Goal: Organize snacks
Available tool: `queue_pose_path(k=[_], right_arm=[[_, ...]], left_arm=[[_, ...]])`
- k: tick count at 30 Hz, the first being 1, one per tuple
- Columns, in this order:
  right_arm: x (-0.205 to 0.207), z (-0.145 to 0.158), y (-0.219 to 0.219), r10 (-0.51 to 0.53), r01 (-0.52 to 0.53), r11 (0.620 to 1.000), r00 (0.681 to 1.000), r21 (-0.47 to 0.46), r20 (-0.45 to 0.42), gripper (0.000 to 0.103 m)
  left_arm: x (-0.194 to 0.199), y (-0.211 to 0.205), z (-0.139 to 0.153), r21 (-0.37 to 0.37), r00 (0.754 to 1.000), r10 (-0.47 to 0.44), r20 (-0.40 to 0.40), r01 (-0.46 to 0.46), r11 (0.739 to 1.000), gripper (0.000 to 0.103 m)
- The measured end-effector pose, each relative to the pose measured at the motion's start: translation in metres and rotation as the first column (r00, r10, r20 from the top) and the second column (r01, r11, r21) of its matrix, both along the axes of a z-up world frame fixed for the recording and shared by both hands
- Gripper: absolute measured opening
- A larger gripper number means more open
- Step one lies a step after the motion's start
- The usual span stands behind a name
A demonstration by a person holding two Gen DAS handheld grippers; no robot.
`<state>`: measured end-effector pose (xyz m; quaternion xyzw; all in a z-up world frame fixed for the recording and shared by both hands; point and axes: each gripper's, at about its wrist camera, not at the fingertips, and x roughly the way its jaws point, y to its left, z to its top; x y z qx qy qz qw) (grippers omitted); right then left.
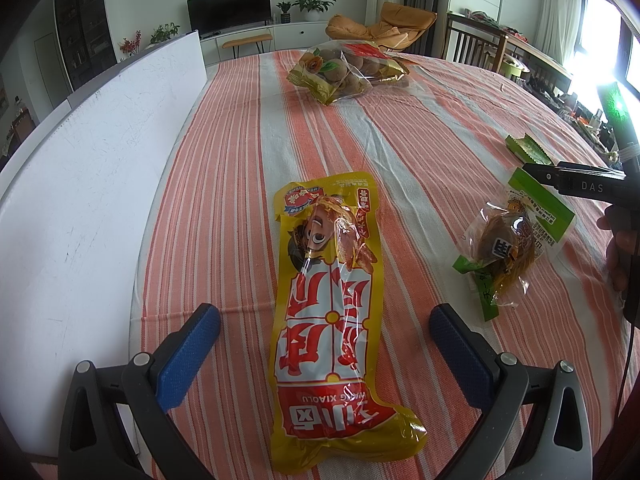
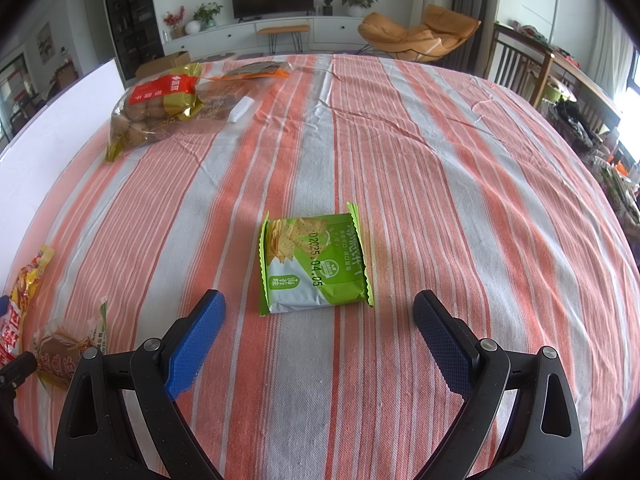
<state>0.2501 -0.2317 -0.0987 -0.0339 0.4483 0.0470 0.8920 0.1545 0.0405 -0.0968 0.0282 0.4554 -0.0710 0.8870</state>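
A long yellow and red snack packet (image 1: pixel 328 320) lies lengthwise on the striped cloth, and my left gripper (image 1: pixel 325 322) stands open with one blue pad on each side of it. To its right lies a small clear and green packet with a brown snack (image 1: pixel 510 246). A green cracker packet (image 2: pixel 314 264) lies just ahead of my right gripper (image 2: pixel 319 311), which is open with nothing between its pads. A bag of round brown snacks (image 1: pixel 344 70) sits at the far end of the table, also seen as the bag (image 2: pixel 154 110) at left in the right wrist view.
A white board (image 1: pixel 92 184) runs along the table's left side. The table wears an orange and grey striped cloth (image 2: pixel 440 184). A clear bag with an orange strip (image 2: pixel 256 74) lies at the far edge. Chairs and a cluttered side table stand to the right.
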Motion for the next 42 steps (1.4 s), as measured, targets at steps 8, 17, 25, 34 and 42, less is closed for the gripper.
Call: queue_pose_path(k=[8, 17, 25, 34, 42], right_arm=[[0.0, 0.0, 0.0, 0.0, 0.0, 1.0, 1.0, 0.0, 0.0, 0.096], [0.0, 0.0, 0.0, 0.0, 0.0, 1.0, 1.0, 0.0, 0.0, 0.096], [0.0, 0.0, 0.0, 0.0, 0.0, 1.0, 1.0, 0.0, 0.0, 0.096], [0.0, 0.0, 0.0, 0.0, 0.0, 1.0, 1.0, 0.0, 0.0, 0.096], [0.006, 0.001, -0.002, 0.029, -0.028, 1.0, 0.999, 0.004, -0.046, 0.097]], left_arm=[[0.0, 0.0, 0.0, 0.0, 1.0, 0.0, 0.0, 0.0, 1.0, 0.103], [0.0, 0.0, 0.0, 0.0, 1.0, 0.0, 0.0, 0.0, 1.0, 0.103], [0.0, 0.0, 0.0, 0.0, 1.0, 0.0, 0.0, 0.0, 1.0, 0.103], [0.0, 0.0, 0.0, 0.002, 1.0, -0.004, -0.002, 0.004, 1.0, 0.103], [0.011, 0.003, 0.004, 0.026, 0.979, -0.092, -0.18, 0.098, 0.995, 0.101]])
